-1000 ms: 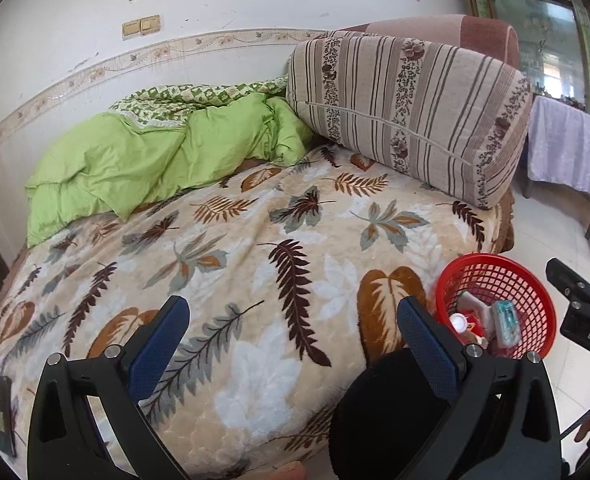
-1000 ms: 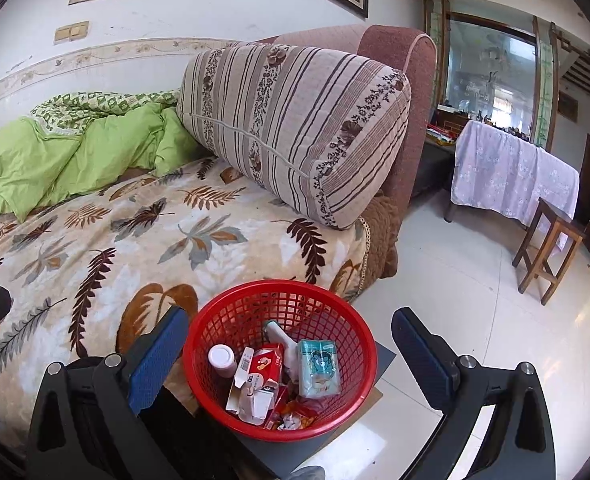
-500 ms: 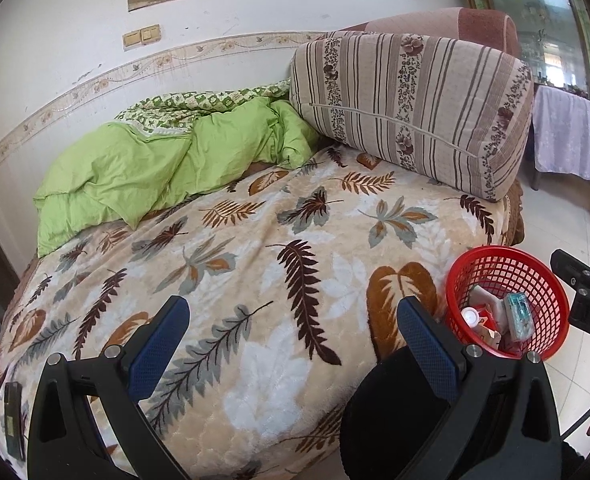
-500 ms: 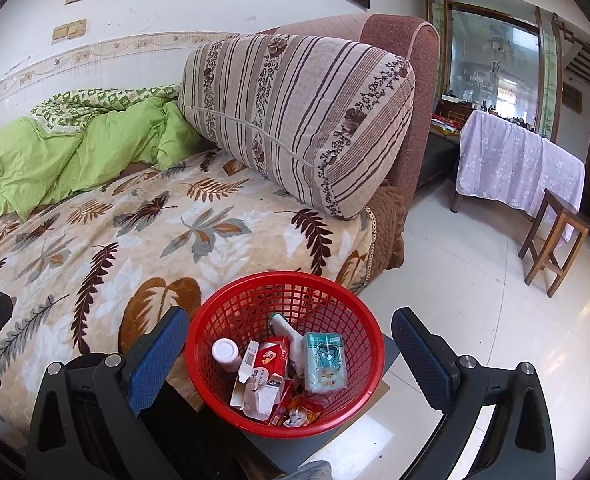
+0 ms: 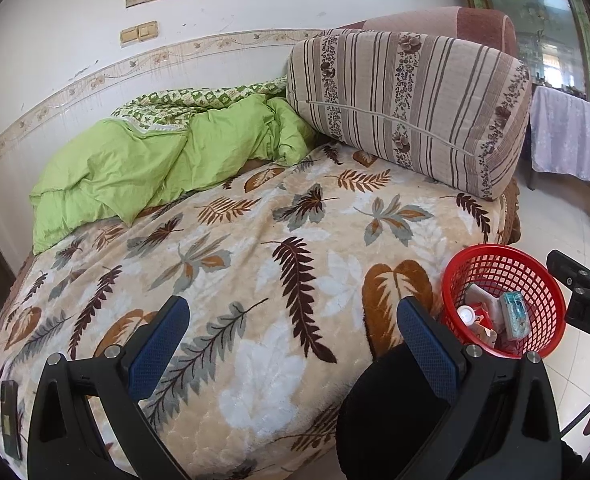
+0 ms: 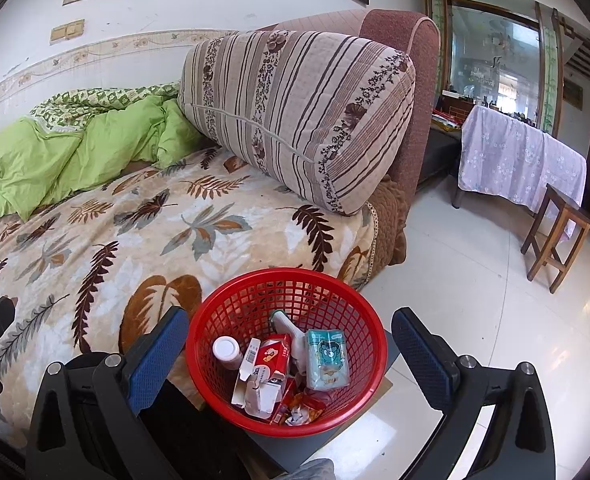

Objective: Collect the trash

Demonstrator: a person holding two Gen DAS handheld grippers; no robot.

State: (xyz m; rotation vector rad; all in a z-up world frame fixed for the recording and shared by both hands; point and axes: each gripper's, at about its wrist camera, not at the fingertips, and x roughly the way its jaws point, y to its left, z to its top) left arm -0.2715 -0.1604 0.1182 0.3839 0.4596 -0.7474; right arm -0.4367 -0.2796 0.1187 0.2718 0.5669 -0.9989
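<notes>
1. Sitting just off the foot corner of the bed (image 6: pixel 95 248), the red basket (image 6: pixel 287 280) rests on a flat dark board over the tiled floor (image 6: pixel 475 280), and it already holds all the trash that shows.
2. Inside the basket lie a white-capped bottle (image 6: pixel 225 350), a red and white carton (image 6: pixel 269 364), a teal tissue pack (image 6: pixel 326 358), a pale tube behind the carton, and crumpled wrappers (image 6: pixel 303 410) at the bottom.
3. Each piece looks light. The carton and tissue pack are soft and will give under a hard squeeze; the bottle is stiff, round and likely to slip or roll if pinched on its side.
4. The wrappers are thin and limp, so they would need a pinch on a raised fold.
5. The basket itself looks like thin plastic mesh: light, a little springy, easy to tip. I judge the rim the best place to take hold, on the side nearest the tool, with the load kept level.
6. The right tool (image 6: pixel 289 340) hangs above the basket with its fingers wide apart and nothing between them, the basket framed in the gap.
7. The left tool (image 5: pixel 295 332) is spread apart and empty too, over the bed blanket to the left of the basket (image 5: pixel 503 264).
8. No loose trash shows on the bed near the basket, nor on the floor beyond it; the task seems close to done.
</notes>
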